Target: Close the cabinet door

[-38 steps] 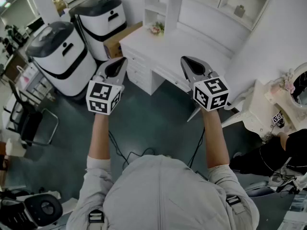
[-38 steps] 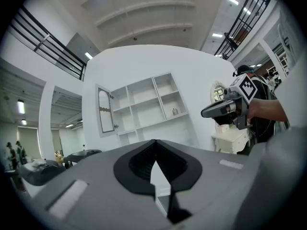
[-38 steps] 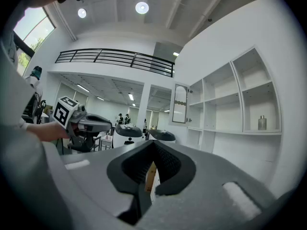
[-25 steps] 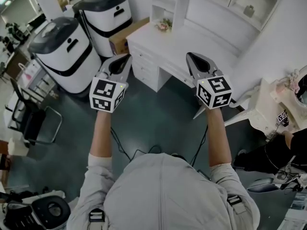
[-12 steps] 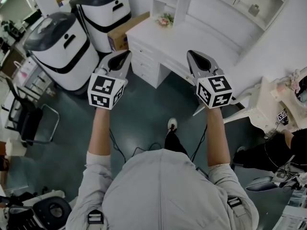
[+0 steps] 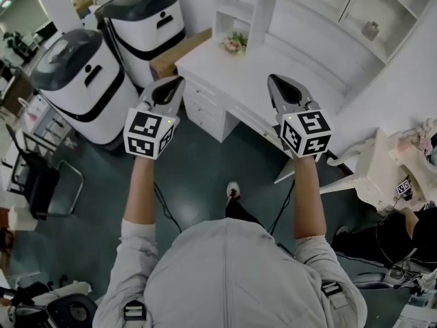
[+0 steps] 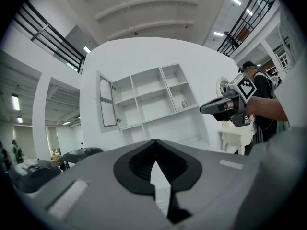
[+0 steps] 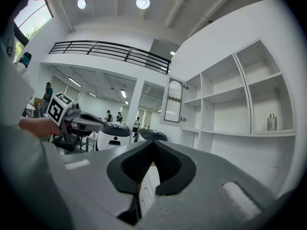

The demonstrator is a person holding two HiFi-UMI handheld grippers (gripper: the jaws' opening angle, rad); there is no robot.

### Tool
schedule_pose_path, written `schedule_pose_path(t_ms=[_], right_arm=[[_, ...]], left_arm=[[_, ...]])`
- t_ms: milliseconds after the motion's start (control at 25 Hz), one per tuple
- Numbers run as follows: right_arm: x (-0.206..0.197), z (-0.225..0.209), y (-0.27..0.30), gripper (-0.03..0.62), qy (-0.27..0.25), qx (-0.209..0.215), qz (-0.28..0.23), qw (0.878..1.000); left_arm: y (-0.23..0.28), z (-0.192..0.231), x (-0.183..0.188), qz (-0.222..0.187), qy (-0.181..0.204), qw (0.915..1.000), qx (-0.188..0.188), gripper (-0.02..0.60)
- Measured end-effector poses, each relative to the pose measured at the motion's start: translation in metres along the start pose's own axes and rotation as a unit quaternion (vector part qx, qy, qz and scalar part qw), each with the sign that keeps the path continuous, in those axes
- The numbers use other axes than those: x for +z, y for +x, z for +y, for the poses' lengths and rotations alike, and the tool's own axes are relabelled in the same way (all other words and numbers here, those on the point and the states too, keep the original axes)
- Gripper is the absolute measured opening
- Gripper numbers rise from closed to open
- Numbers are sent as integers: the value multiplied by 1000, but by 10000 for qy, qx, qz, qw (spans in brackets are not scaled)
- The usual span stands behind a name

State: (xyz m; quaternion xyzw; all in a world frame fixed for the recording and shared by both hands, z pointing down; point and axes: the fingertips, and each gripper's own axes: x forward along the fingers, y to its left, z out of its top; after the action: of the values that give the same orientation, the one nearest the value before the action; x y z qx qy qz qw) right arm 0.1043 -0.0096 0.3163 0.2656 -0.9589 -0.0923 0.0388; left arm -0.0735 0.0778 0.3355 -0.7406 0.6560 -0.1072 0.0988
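The cabinet door (image 7: 108, 101) stands swung open at the left end of a white wall shelf unit (image 7: 153, 97); the right gripper view shows the same door (image 8: 173, 101) with its arched pane. In the head view the shelf unit (image 6: 235, 5) rises over a white desk (image 6: 273, 53). My left gripper (image 6: 179, 80) and right gripper (image 6: 273, 79) are held level and side by side, short of the desk and well away from the door. Both are shut, with nothing between their jaws. Each gripper view also shows the other gripper: the right one (image 7: 225, 105) and the left one (image 8: 88, 123).
Two big white-and-black machines (image 6: 82, 80) (image 6: 147, 19) stand left of the desk, with a cardboard box (image 6: 179, 55) behind them. A flower posy (image 6: 234, 43) lies on the desk. A small bottle (image 6: 371, 29) sits on a shelf. White furniture (image 6: 369, 173) stands to the right, a black chair (image 6: 41, 176) to the left, and cables (image 6: 167, 207) lie on the floor.
The person has stepped toward the desk, a shoe now showing on the floor. Both grippers have travelled forward with them, still level and shut.
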Motion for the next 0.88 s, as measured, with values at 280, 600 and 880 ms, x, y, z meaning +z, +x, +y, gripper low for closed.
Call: schedule_pose_path(t_ms=[280,600,880], right_arm=[[1,-74,78,2,7,245,-29,9997],[7,-144,147,2,-25,374,-172,9992],[10,-180,191,2,-45,460,-247,9986]], left_arm=[[90,38,5,64,-56,9998,184,17],[174,75,2,24,-220,9991,360,17],[225,107,4,-47,-228,9985,497,17]])
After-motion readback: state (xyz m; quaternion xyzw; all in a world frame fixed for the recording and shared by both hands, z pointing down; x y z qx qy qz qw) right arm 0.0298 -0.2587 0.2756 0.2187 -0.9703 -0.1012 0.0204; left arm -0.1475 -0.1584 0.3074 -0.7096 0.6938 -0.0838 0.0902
